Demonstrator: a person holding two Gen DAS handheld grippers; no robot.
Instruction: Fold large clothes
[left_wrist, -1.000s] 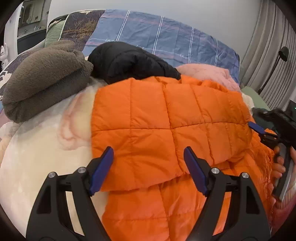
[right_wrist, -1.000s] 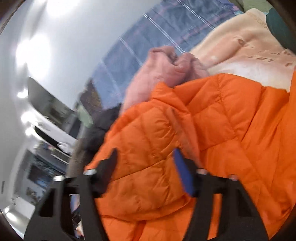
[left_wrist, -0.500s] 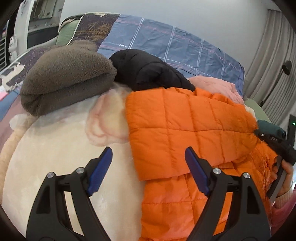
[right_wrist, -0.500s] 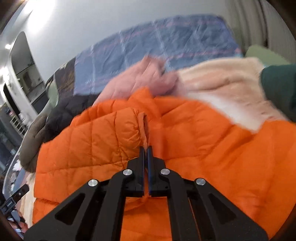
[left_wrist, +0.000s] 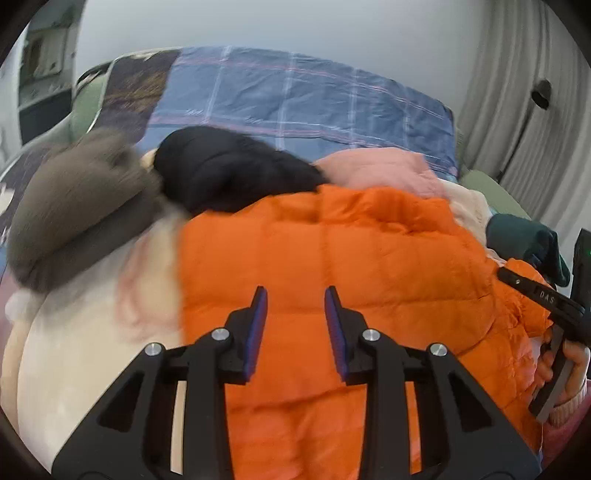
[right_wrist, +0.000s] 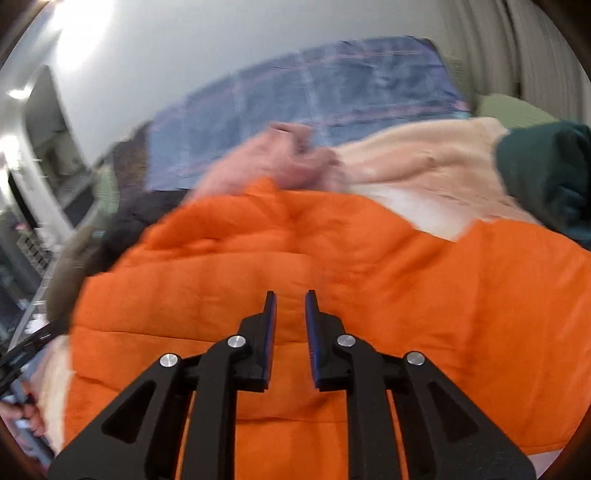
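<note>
Jacket (left_wrist: 332, 266) on bed, just in front of black bundle (left_wrist: 229, 166). Left gripper (left_wrist: 294, 325) jaws closing, right gripper (right_wrist: 287, 325) jaws opening, both empty above jacket. Risk: puffy fold springs back unheld; left jaws pinch only top layer.

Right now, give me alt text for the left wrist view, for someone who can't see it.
An orange quilted jacket lies across a cream blanket, with the left tongs above it, closing with nothing between the blue pads. Behind lie brown fleece, black and pink garments; a hand with the right tongs shows at the right edge.
</note>
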